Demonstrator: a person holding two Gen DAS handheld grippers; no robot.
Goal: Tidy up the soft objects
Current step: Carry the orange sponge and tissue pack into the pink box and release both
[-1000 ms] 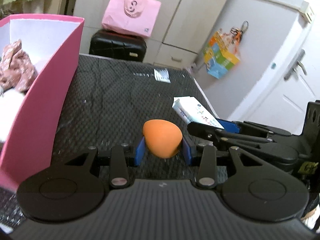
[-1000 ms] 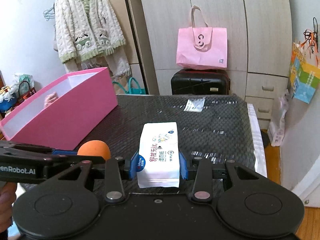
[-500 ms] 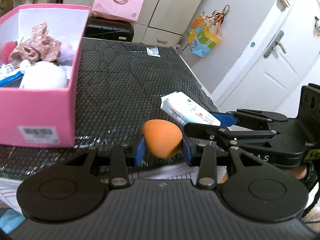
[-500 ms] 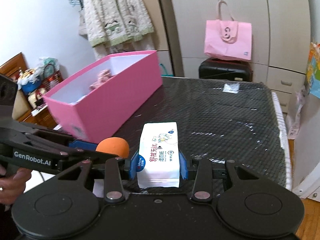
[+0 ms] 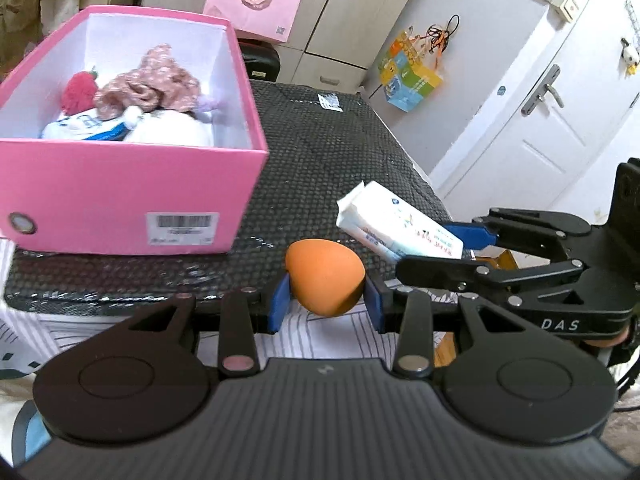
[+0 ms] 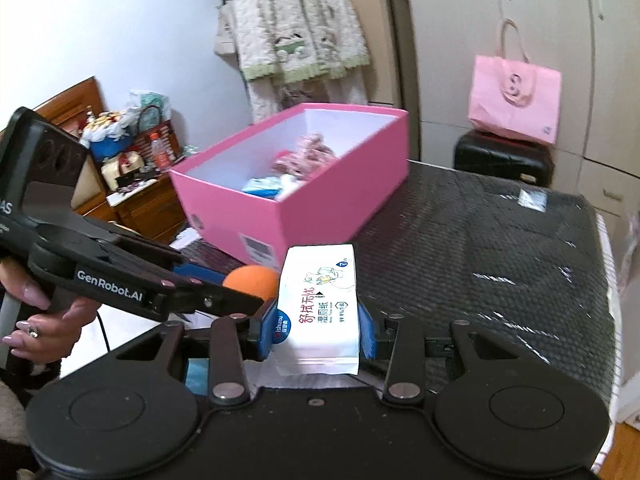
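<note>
Now pink box (image 5: 120,196) nearer, orange sponge (image 5: 325,278) and wipes pack (image 6: 320,308) still clamped

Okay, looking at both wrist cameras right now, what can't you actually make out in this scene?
- Pink box contents: in the left wrist view the front wall hides the lower items; in the right wrist view they are blurred.
- Barcode label text: too small to read.
- Wet wipes pack: its bottom end sits behind the right gripper's body.
- Orange sponge: underside hidden between the left gripper's pads.

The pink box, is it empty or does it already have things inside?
Not empty: the pink box holds a floral cloth and a red plush.
</note>
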